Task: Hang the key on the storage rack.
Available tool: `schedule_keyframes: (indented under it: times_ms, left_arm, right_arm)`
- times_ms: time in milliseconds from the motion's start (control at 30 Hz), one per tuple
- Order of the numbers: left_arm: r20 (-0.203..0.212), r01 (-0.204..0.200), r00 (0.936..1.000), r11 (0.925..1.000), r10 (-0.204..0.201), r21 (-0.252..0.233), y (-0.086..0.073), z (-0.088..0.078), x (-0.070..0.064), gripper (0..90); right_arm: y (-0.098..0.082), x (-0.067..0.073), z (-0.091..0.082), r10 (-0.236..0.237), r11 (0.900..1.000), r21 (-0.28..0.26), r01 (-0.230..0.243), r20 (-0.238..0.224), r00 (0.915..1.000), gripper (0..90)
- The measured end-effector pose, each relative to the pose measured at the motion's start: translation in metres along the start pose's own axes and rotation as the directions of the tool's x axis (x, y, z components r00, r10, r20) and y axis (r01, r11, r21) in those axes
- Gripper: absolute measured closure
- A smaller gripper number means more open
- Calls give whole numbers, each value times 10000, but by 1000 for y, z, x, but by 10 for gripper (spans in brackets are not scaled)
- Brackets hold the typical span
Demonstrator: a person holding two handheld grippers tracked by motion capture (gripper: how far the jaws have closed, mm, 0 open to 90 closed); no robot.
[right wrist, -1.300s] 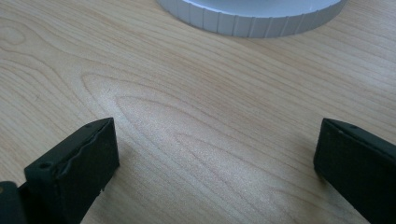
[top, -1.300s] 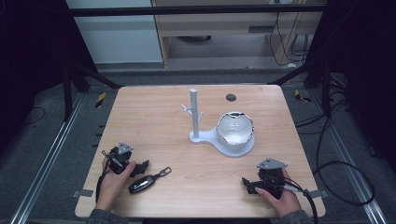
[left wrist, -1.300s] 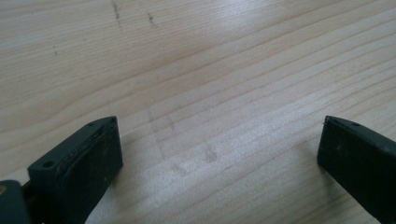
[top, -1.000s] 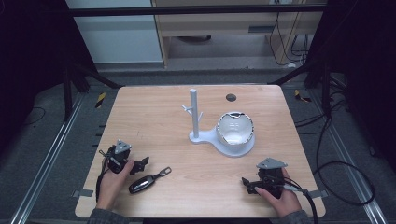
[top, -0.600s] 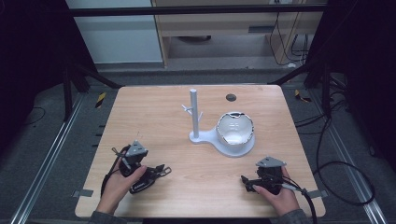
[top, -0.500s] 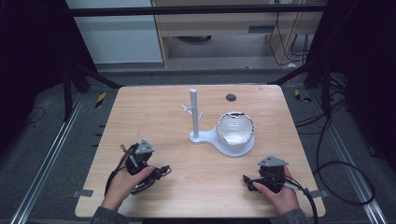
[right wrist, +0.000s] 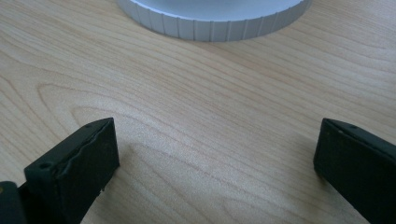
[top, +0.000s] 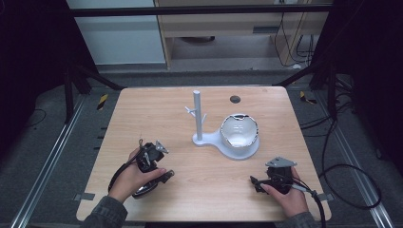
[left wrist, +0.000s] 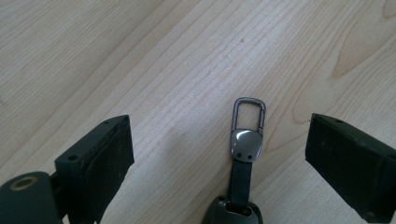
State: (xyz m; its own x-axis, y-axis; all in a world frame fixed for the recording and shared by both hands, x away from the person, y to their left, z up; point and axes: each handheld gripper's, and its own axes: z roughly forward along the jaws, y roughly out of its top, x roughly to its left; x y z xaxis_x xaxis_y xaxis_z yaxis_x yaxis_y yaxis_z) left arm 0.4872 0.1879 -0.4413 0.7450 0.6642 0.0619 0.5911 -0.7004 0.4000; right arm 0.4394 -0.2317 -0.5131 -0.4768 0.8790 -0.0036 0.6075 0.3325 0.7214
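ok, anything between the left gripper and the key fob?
Nothing visible. The left gripper is open, and the key fob lies on the bare table between its jaws, its strap and metal clasp pointing ahead.

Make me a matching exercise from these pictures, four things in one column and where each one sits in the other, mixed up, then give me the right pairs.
Things:
1. key fob
2. white stand
3. left hand-held gripper
4. right hand-held gripper

Places or states:
A. open, low over bare wood, facing the stand's ribbed base
B. upright post near the middle of the table
C. lying flat on the wood, metal clasp pointing away
D. open, jaws either side of the clasp

Pairs: 1-C, 2-B, 3-D, 4-A
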Motion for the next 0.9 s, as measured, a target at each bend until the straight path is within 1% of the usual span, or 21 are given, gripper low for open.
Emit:
schedule_keyframes:
  times_ms: [100, 133, 200, 233, 267, 333, 367, 433, 467, 567, 600, 633, 733, 767, 800, 833, 900]
  left_arm:
    - [157, -262, 9996, 9986, 255, 469, 5, 2, 1, 67]
    - [157, -262, 9996, 9986, 255, 469, 5, 2, 1, 67]
    - [516, -283, 9983, 9979, 253, 584, 7, 1, 1, 71]
    - [518, -340, 9982, 9968, 303, 722, 7, 1, 2, 71]
    - [524, -248, 9984, 9962, 205, 829, 8, 1, 2, 67]
    - [550, -354, 9980, 9934, 295, 1089, 8, 4, 1, 58]
    - [550, -354, 9980, 9934, 295, 1089, 8, 4, 1, 57]
    - [538, -575, 9973, 9878, 502, 1448, 7, 7, -1, 62]
    - [565, -605, 9970, 9867, 525, 1508, 8, 8, -1, 69]
    - [485, -616, 9973, 9851, 545, 1606, 8, 9, -1, 119]
    - [461, -640, 9973, 9836, 570, 1688, 9, 9, -1, 119]
    - [431, -721, 9969, 9812, 654, 1792, 9, 9, -2, 140]
    - [443, -779, 9965, 9790, 707, 1885, 8, 7, -2, 239]
    - [566, -894, 9952, 9772, 799, 1927, 7, 6, -2, 274]
    - [733, -1058, 9930, 9723, 923, 2086, 6, 5, -2, 290]
    - [834, -1144, 9917, 9694, 983, 2174, 5, 6, -3, 308]
    - [898, -1277, 9900, 9633, 1092, 2360, 4, 8, -3, 340]
  right_arm:
    - [0, 0, 0, 11, 10000, -6, -11, 10, 10000, 4]
    - [0, 0, 0, 23, 10000, -8, -23, 22, 10000, 4]
    - [0, 0, 0, 34, 10000, -8, -34, 27, 10000, 5]
    - [0, 1, 0, 53, 10000, -10, -53, 58, 10000, 5]
    - [0, 1, 0, 47, 10000, -23, -47, 68, 10000, 4]
    - [0, 1, 0, 75, 10000, -11, -75, 53, 10000, 4]
    - [0, 1, 0, 75, 10000, -11, -75, 53, 10000, 4]
    - [-1, 2, 0, 107, 9999, -12, -107, 71, 9999, 4]
    - [-1, 2, 0, 110, 9999, -12, -110, 74, 9999, 4]
    - [-1, 2, 0, 92, 10000, -23, -92, 102, 9999, 4]
    - [-1, 2, 0, 141, 9999, -21, -141, 116, 9998, 4]
    - [-1, 2, 0, 115, 9999, -37, -114, 141, 9998, 4]
    - [-2, 3, -1, 144, 9999, -29, -143, 151, 9998, 4]
    - [-2, 3, -1, 146, 9999, -26, -146, 162, 9998, 4]
    - [-2, 3, -1, 147, 9999, -28, -146, 162, 9998, 4]
    - [-2, 3, -1, 149, 9999, -26, -148, 159, 9998, 4]
    - [-2, 3, -1, 144, 9999, -29, -143, 158, 9998, 4]
